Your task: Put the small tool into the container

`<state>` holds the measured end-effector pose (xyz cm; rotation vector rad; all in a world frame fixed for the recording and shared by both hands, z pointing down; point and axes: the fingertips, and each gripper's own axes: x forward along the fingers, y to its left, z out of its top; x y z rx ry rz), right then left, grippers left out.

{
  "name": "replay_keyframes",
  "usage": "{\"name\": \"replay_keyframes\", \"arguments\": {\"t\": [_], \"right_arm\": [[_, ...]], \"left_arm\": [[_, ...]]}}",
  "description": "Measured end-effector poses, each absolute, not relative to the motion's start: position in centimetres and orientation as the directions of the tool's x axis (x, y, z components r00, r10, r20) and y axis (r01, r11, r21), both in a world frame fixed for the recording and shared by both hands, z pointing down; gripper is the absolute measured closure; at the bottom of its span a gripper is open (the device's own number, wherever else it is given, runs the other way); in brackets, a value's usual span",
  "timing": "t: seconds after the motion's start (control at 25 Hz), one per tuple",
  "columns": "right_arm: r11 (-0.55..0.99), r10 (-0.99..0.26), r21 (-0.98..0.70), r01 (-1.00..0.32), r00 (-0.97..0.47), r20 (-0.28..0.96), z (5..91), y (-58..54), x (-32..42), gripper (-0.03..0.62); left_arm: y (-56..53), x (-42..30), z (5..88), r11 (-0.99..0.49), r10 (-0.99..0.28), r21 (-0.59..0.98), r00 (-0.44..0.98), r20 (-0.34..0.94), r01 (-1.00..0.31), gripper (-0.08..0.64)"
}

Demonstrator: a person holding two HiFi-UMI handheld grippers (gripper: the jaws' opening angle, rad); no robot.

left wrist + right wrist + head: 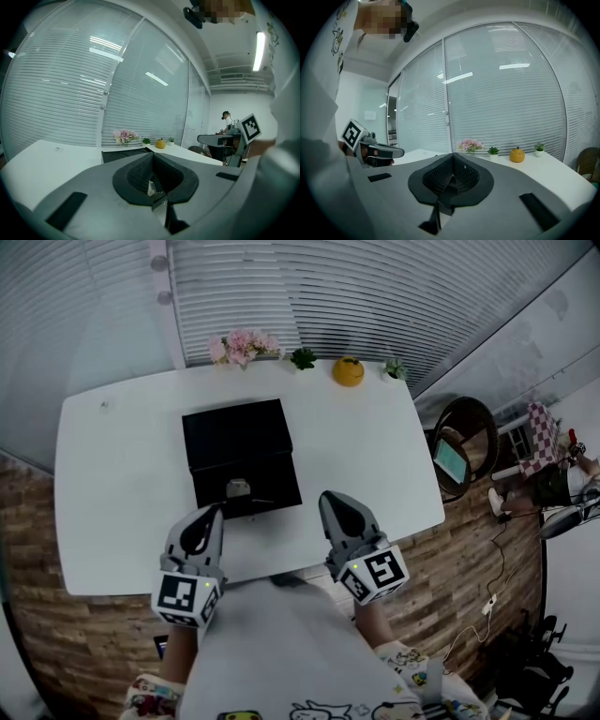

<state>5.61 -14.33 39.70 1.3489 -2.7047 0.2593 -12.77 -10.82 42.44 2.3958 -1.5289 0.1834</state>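
The big white table [112,474] is right in front of you. In the middle of it sits the black container [239,442], a flat square box.

You hold both tools low, by the near edge of the table, and they point away from you. Your left gripper [208,518] has its jaws pressed together, with nothing pinched in them. Your right gripper [330,501] is the same, pressed together and empty.

The small tool [237,488] is a little grey thing at the near end of the black container. It is so tiny from up here that I can't be sure if it lies down inside the box or just on top of the near part. I can't tell which way it is long either.

This is the bit that counts. The small tool lies ahead of both grippers, between them, but much closer to your left one. It is just past that tip and a little to the right. So your left hand has the short reach, and its jaws must spread first.
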Motion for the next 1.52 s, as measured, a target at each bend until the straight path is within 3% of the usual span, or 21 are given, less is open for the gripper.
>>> {"name": "replay_keyframes", "arguments": {"t": [1.52], "right_arm": [[0.619,-0.767,-0.059,-0.783,-0.619,0.171,39.1,-12.8,6.0,0.593]], "left_arm": [[-10.1,-12.9,40.8,-0.445,-0.855,0.116,0.460,0.240,-0.888,0.555]]}}
